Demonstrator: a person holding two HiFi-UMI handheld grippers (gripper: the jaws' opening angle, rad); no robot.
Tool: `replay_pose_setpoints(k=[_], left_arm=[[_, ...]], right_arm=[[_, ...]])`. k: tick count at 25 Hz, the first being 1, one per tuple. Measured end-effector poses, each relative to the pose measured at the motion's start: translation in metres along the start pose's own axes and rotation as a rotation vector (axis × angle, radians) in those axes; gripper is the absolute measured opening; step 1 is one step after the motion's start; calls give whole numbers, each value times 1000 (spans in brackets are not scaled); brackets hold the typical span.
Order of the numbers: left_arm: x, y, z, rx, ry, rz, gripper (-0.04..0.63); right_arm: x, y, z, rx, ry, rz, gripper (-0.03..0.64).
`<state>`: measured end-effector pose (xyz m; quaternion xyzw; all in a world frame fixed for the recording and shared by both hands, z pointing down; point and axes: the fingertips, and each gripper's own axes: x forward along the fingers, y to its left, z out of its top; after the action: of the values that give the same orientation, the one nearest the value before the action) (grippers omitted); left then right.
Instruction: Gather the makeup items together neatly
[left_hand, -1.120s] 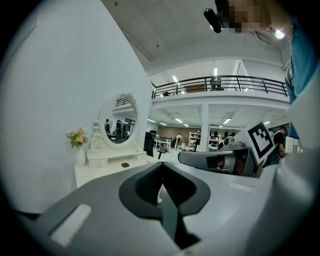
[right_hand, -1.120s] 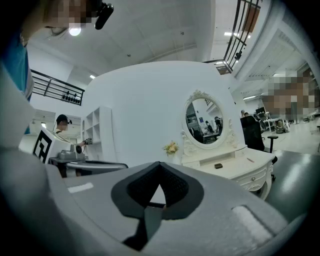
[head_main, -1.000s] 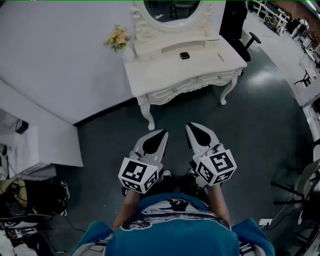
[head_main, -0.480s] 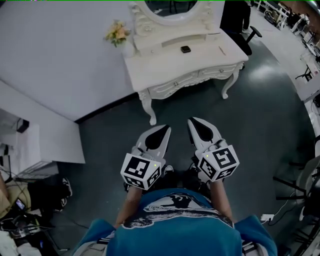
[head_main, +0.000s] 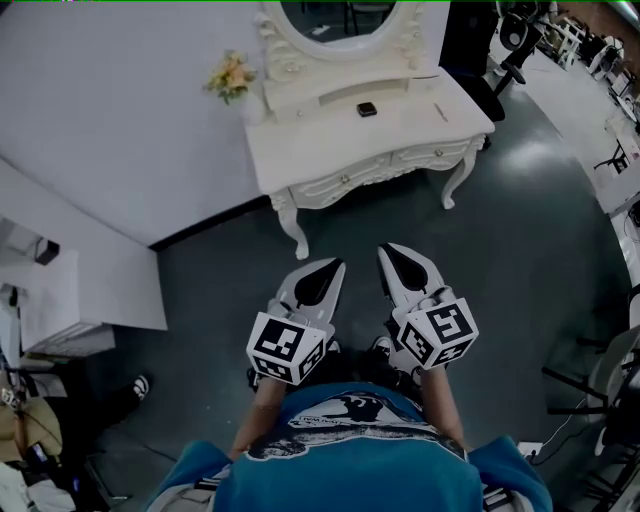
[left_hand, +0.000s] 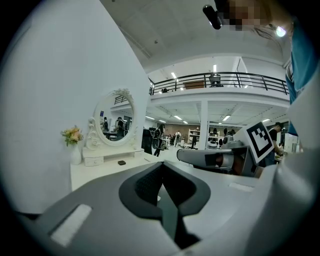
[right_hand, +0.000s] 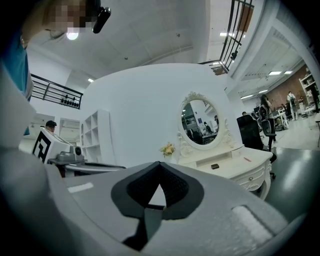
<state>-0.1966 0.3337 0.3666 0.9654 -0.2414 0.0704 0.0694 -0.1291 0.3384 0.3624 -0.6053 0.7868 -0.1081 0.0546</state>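
Both of your tools are closed on nothing: the left hand-held gripper (head_main: 330, 265) and the right hand-held gripper (head_main: 384, 250) have their jaws together, side by side in front of you and above the floor, well short of the worktop (head_main: 320, 145). The makeup lies there, below the mirror (head_main: 338, 15): a small dark case (head_main: 367, 109) near the middle and a thin stick (head_main: 440, 112) towards the right end, the two well apart. No other items can be made out at this range. The case looks hard, flat and light, probably smooth-sided, so open the jaws and take it across its narrow width, low down, or it may squirt out. The stick looks very light and likely to roll; pinch it at its middle, jaws across its length. Keep clear of the flowers (head_main: 232, 77) at the left rear corner, which could tip over.
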Motion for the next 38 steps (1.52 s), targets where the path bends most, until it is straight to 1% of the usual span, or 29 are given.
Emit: replay_pose_setpoints(k=[6,14,17,22,27,31,38], left_arm=[[25,-18,5,-3,-7,11,18],[68,-44,8,-31,-36,17,18],[82,-59,4,-38,-36,13,18],[94,-76,-3,-36,-12,15,18],[96,-73,-5,-23,12,39,18],[97,-67,-9,-20,33,52,18],[122,-51,-8,-19,52,36,18]], right_arm=[[-12,-27,10,-12,-8,17,3],[-34,-72,12,-59,14,2,3],[-45,-91,12,-51,20,-9,4],[-58,-113,9,-9,20,-14,3],[-56,-120,2,38,15,-2,3],[-51,-122,-3,55,21,2,3],[-27,-138,-5,65,40,2,3]])
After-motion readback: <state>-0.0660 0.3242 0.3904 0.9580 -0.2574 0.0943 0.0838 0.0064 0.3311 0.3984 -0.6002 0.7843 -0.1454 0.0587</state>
